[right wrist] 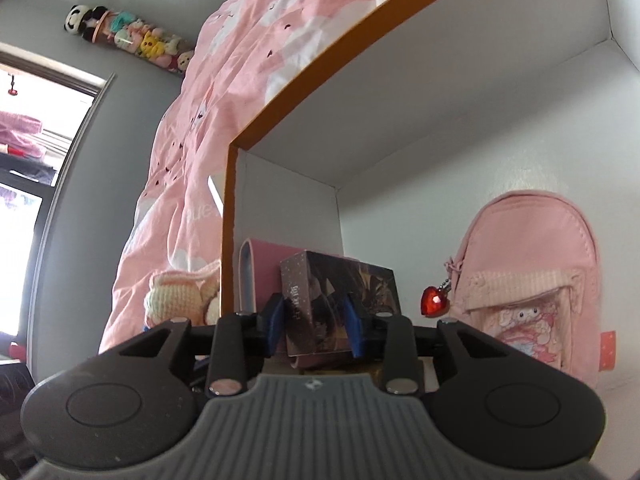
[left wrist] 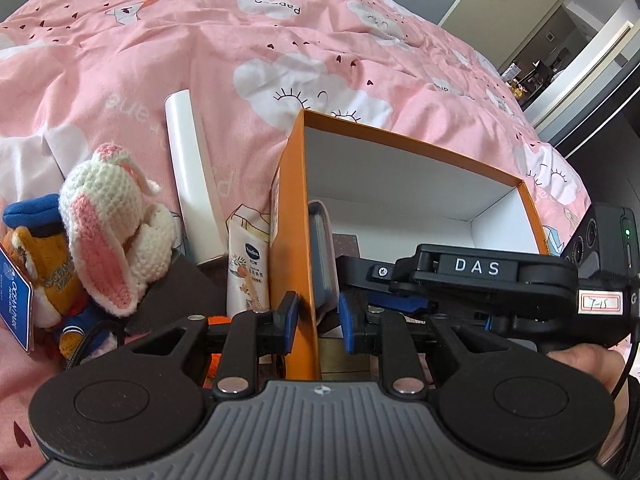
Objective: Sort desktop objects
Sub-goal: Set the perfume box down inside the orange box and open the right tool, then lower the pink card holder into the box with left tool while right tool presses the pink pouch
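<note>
At the bottom centre of the left wrist view, the left gripper (left wrist: 318,320) stands nearly closed, its blue pads astride the near wall of the orange box (left wrist: 294,216); whether both pads actually press the cardboard is hard to tell, though it looks like a steadying grip. At lower right the right gripper (left wrist: 460,276) reaches into the box.

In the right wrist view, the right gripper (right wrist: 314,330) is partly open with a dark patterned carton (right wrist: 340,300) between its pads, apparently clamped. The carton lies with its long axis across the frame, its narrow printed end turned toward the camera and left.

Behind it a pink case (right wrist: 260,272) stands on edge against the box's left wall, and a small pink backpack (right wrist: 528,280) with a red heart charm (right wrist: 436,300) stands upright at right.

So three items sit inside the box, the carton not yet released. Left of the box in the left wrist view, a hand cream tube (left wrist: 246,276), a white flat box (left wrist: 192,176), a crocheted rabbit (left wrist: 116,224) and a plush toy (left wrist: 48,280) remain unsorted on the pink duvet (left wrist: 280,40).
</note>
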